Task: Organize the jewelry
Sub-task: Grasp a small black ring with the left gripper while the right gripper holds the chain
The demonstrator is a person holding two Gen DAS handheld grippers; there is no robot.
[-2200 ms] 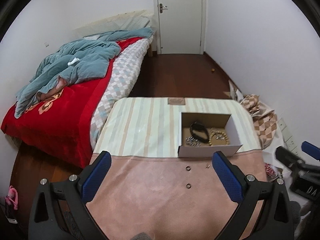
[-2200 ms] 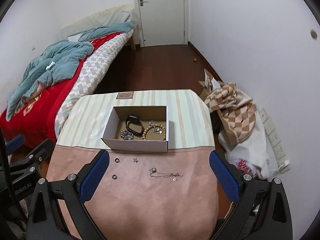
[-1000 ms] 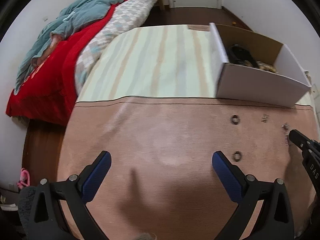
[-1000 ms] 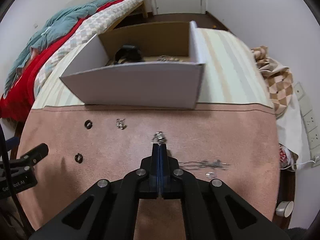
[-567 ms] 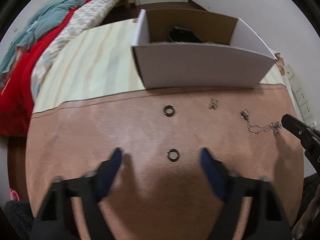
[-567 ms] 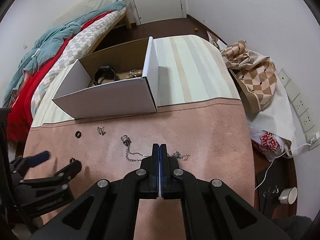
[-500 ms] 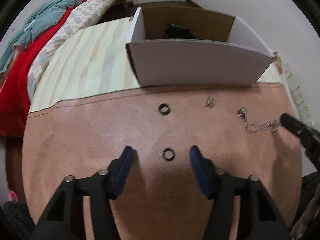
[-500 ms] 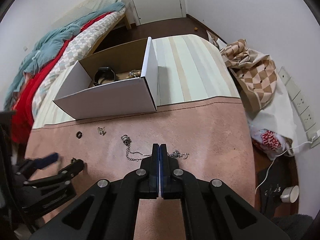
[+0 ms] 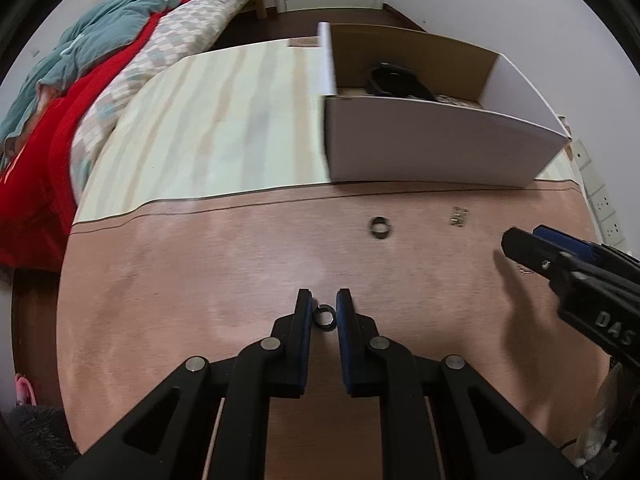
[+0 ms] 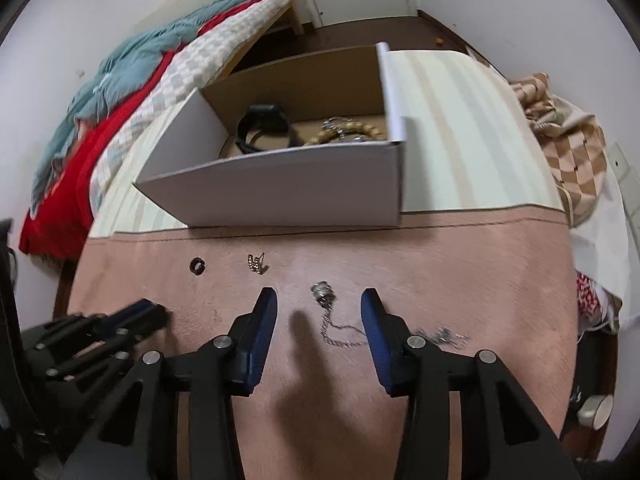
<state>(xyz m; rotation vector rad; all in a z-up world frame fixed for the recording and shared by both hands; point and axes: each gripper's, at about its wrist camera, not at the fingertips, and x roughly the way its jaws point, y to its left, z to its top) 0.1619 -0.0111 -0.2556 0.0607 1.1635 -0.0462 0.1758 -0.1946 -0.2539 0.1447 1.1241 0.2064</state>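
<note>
On the pink mat [image 9: 200, 280], my left gripper [image 9: 324, 304] has its jaws nearly closed around a small dark ring [image 9: 324, 317], with narrow gaps on each side. A second dark ring [image 9: 380, 227] [image 10: 197, 266] and a small earring [image 9: 458, 216] [image 10: 256, 263] lie nearer the white cardboard box [image 9: 432, 152] [image 10: 288, 184]. The box holds a black bracelet [image 10: 264, 124] and beaded jewelry [image 10: 348, 130]. My right gripper [image 10: 318, 304] is open, straddling a silver chain necklace [image 10: 332, 320] on the mat; it also shows in the left wrist view [image 9: 532, 248].
The table has a striped cloth [image 9: 224, 120] behind the mat. A bed with red and teal bedding [image 9: 80, 60] stands to the left. A checked bag [image 10: 568, 140] and wall sockets [image 9: 600, 200] are to the right. The mat's front edge is close below.
My left gripper has narrowed from wide open to nearly closed around the near ring. My right gripper has gone from shut to open and moved over the necklace's pendant end.
</note>
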